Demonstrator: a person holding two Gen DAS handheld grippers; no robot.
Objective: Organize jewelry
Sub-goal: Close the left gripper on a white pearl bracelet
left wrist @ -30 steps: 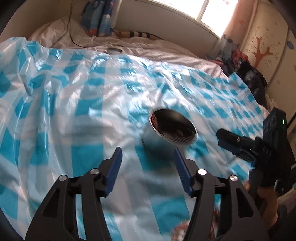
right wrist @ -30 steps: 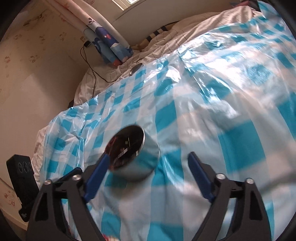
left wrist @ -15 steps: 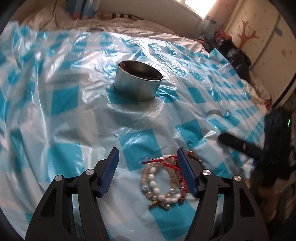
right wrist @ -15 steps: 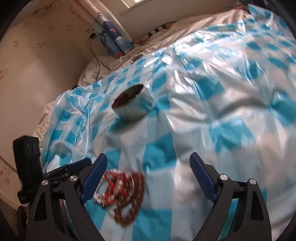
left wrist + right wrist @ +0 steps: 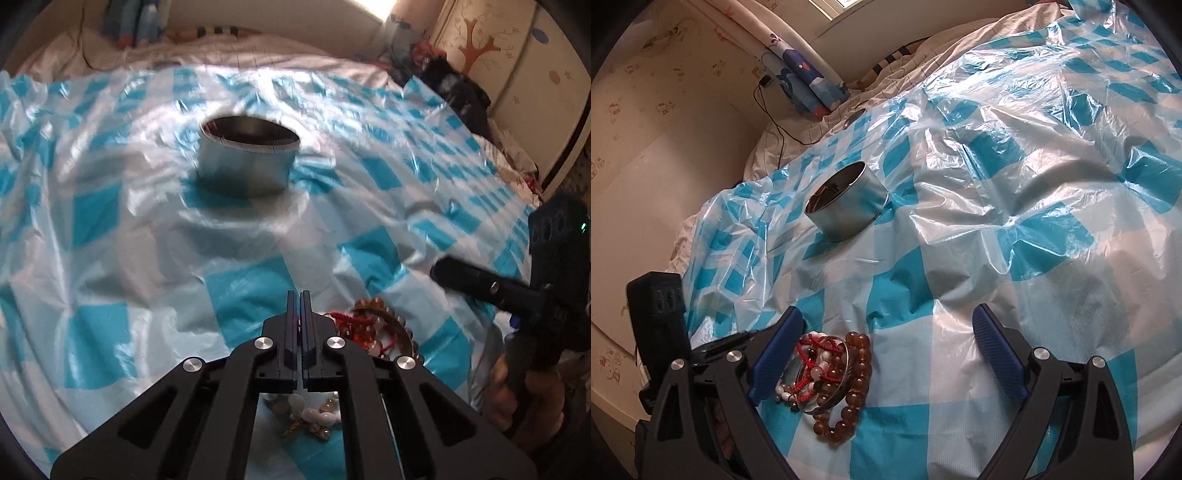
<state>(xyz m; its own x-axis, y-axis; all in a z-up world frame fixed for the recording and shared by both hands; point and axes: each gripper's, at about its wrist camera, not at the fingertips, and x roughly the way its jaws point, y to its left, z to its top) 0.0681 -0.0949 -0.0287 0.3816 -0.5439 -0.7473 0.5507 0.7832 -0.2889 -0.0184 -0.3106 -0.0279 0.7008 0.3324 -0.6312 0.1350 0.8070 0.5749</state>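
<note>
A round metal tin [image 5: 248, 158] stands open on the blue-and-white checked plastic sheet [image 5: 110, 229]; it also shows in the right wrist view [image 5: 846, 206], with something dark inside. A pile of bead bracelets [image 5: 827, 373], amber, white and red cord, lies near the front edge, also in the left wrist view [image 5: 369, 332]. My left gripper [image 5: 300, 299] is shut, its fingers pressed together just left of the pile; whether it pinches anything is hidden. My right gripper [image 5: 886, 350] is open, its left finger beside the pile. The left gripper shows in the right wrist view [image 5: 716, 347].
The sheet covers a bed with white bedding [image 5: 236, 51]. A blue patterned curtain [image 5: 809, 85] and a black cable [image 5: 775, 122] are by the wall at the far left. Dark clothes [image 5: 454, 88] lie by a painted wardrobe [image 5: 517, 62].
Both grippers have drawn back from the tin toward the bracelet pile. My left gripper has gone from open to shut by the pile. The right gripper stays open.
</note>
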